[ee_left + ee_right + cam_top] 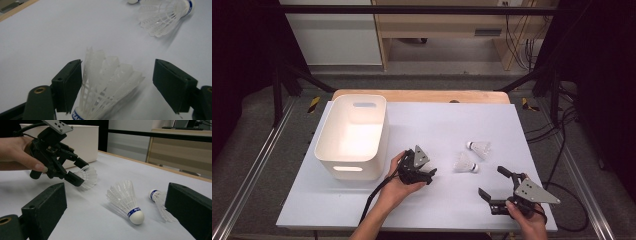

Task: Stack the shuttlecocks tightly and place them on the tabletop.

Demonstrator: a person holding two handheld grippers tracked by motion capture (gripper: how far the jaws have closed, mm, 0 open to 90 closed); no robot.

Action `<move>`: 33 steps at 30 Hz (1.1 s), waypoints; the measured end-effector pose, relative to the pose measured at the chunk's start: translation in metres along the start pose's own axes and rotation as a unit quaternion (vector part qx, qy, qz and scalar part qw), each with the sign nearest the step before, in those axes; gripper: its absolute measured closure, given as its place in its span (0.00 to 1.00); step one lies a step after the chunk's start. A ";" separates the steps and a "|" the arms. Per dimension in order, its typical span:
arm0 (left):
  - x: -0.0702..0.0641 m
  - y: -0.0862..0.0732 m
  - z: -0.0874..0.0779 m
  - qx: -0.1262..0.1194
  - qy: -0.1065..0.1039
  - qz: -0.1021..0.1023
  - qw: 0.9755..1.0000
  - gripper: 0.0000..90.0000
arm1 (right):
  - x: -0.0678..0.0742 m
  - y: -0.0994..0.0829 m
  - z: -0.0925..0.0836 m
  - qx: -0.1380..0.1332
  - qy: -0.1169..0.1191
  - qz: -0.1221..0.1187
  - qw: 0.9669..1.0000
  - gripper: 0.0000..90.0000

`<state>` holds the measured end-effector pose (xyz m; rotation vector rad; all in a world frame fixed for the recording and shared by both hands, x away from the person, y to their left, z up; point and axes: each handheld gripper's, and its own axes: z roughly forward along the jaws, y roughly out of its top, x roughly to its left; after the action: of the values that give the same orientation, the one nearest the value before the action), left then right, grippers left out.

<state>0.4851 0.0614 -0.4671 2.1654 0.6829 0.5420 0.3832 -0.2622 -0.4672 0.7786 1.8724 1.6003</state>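
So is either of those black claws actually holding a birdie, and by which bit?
Neither grips: a shuttlecock lies between the left gripper's open fingers, feathers against one; the right gripper is empty.

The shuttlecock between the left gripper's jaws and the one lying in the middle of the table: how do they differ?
The shuttlecock in the left gripper sits between that gripper's jaws, against one and clear of the other; the middle shuttlecock lies free on the white table, untouched. The first lies near the white bin, the middle one beside a third shuttlecock. Both have white feathers, a blue band and a white cork.
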 end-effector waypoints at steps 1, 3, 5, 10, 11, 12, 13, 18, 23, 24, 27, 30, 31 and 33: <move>0.000 0.001 0.000 -0.004 0.001 -0.006 1.000 0.20 | 0.000 0.000 0.000 0.000 0.000 -0.001 1.000 0.05; 0.002 0.002 -0.002 -0.011 0.005 -0.025 1.000 0.14 | 0.000 0.000 0.001 -0.001 0.004 -0.001 1.000 0.05; 0.001 0.003 -0.006 -0.023 0.010 -0.039 0.999 0.11 | 0.002 0.000 0.002 0.001 0.005 0.002 1.000 0.05; -0.002 0.005 -0.019 -0.073 0.020 -0.053 0.996 0.07 | 0.004 0.000 0.003 0.009 0.008 -0.009 1.000 0.05; -0.002 0.005 -0.019 -0.073 0.020 -0.053 0.996 0.07 | 0.004 0.000 0.003 0.009 0.008 -0.009 1.000 0.05; -0.002 0.004 -0.023 -0.085 0.021 -0.060 0.994 0.07 | 0.003 -0.001 0.003 0.010 0.006 -0.011 1.000 0.05; -0.004 0.001 -0.029 -0.101 0.025 -0.067 0.992 0.07 | 0.003 0.000 0.001 0.009 -0.005 -0.012 1.000 0.05; -0.007 -0.008 -0.043 -0.133 0.034 -0.079 0.987 0.07 | -0.001 0.001 -0.002 0.017 -0.022 0.015 0.999 0.05; -0.015 -0.025 -0.064 -0.157 0.039 -0.069 0.984 0.07 | -0.009 -0.001 -0.005 0.041 -0.057 0.030 0.997 0.05; -0.015 -0.025 -0.064 -0.157 0.039 -0.069 0.984 0.07 | -0.009 -0.001 -0.005 0.041 -0.057 0.030 0.997 0.05; -0.021 -0.036 -0.076 -0.172 0.041 -0.068 0.982 0.06 | -0.013 -0.003 -0.006 0.049 -0.076 0.044 0.995 0.07; -0.027 -0.048 -0.088 -0.185 0.046 -0.061 0.980 0.06 | -0.014 -0.003 -0.007 0.052 -0.092 0.055 0.993 0.08; -0.028 -0.055 -0.095 -0.193 0.050 -0.065 0.978 0.06 | -0.015 -0.003 -0.008 0.052 -0.096 0.059 0.992 0.09; -0.028 -0.060 -0.100 -0.198 0.053 -0.067 0.976 0.06 | -0.016 -0.003 -0.008 0.055 -0.102 0.064 0.991 0.09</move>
<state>0.3886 0.1318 -0.4580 1.7167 0.7041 0.6633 0.3877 -0.2796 -0.4685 1.0876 1.8051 1.4424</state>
